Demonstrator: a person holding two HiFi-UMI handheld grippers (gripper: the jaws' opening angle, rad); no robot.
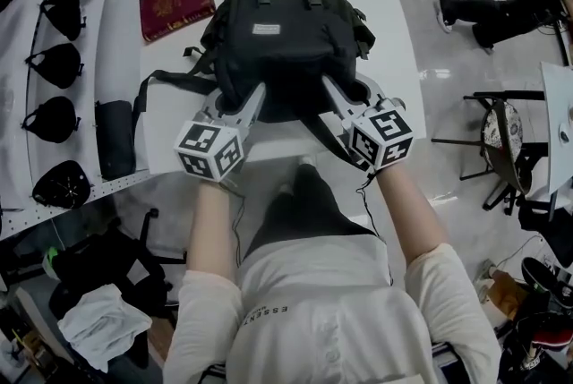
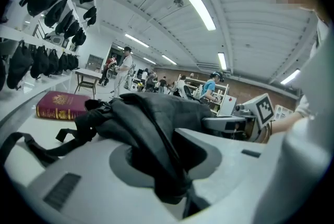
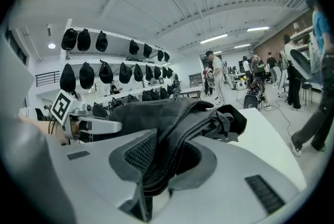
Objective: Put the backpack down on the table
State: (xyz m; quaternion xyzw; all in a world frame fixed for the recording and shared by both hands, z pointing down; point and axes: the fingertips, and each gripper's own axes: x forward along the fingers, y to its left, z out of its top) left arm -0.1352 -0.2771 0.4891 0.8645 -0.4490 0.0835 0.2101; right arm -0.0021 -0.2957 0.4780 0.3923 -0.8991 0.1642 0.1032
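**Ops:** How far along are you?

**Me:** Nearly there, I'd say. The black fabric backpack [image 1: 282,42] lies across the white square table [image 1: 394,24], its top handle pointing away from me, and most of its body looks to be resting on the surface. I can't tell whether the near end has settled yet.

**Ops:** And the tools?

**Me:** My left gripper [image 1: 253,100] is clamped on a fold of the bag's dark fabric at the near left corner. My right gripper [image 1: 333,94] pinches a padded strap at the near right. What's left, as I judge it, is letting go on both sides and backing off.

**Ops:** Any writing you can read?

**Me:** Little. The small pale label patch [image 1: 266,29] on the bag is too small to make out. The dark red hardback book [image 1: 176,4] just beside the bag carries a gold crest, but its lettering is unreadable. The cream shirt [image 1: 322,311] shows "ESSENT…", upside down and cut off.
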